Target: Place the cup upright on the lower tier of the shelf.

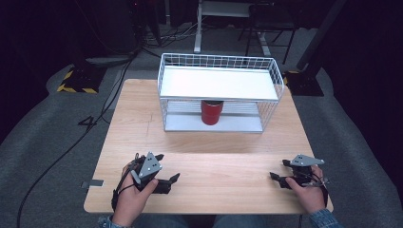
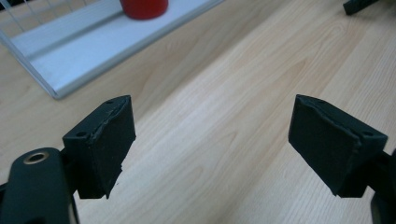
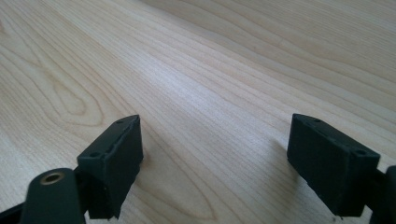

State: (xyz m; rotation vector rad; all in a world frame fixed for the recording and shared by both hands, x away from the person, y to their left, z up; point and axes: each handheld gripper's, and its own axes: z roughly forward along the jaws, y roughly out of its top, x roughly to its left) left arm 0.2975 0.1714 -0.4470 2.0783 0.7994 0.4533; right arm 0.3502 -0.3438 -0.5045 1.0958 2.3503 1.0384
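Observation:
A red can [image 1: 211,112] stands upright on the lower shelf of a white wire rack [image 1: 219,92] at the far middle of the wooden table [image 1: 204,156]; in the left gripper view the red can [image 2: 144,8] sits at the top edge. My left gripper [image 1: 167,167] rests near the front left of the table, open and holding nothing, its jaws wide apart in the left gripper view [image 2: 211,140]. My right gripper [image 1: 280,169] lies near the front right, also open and bare, with plain wood between its jaws [image 3: 215,154].
The rack has a flat white top shelf [image 1: 218,83] and a wire rim. Bare wood stretches between the grippers and the rack. Beyond the table are grey floor, cables [image 1: 95,118] and dark stands.

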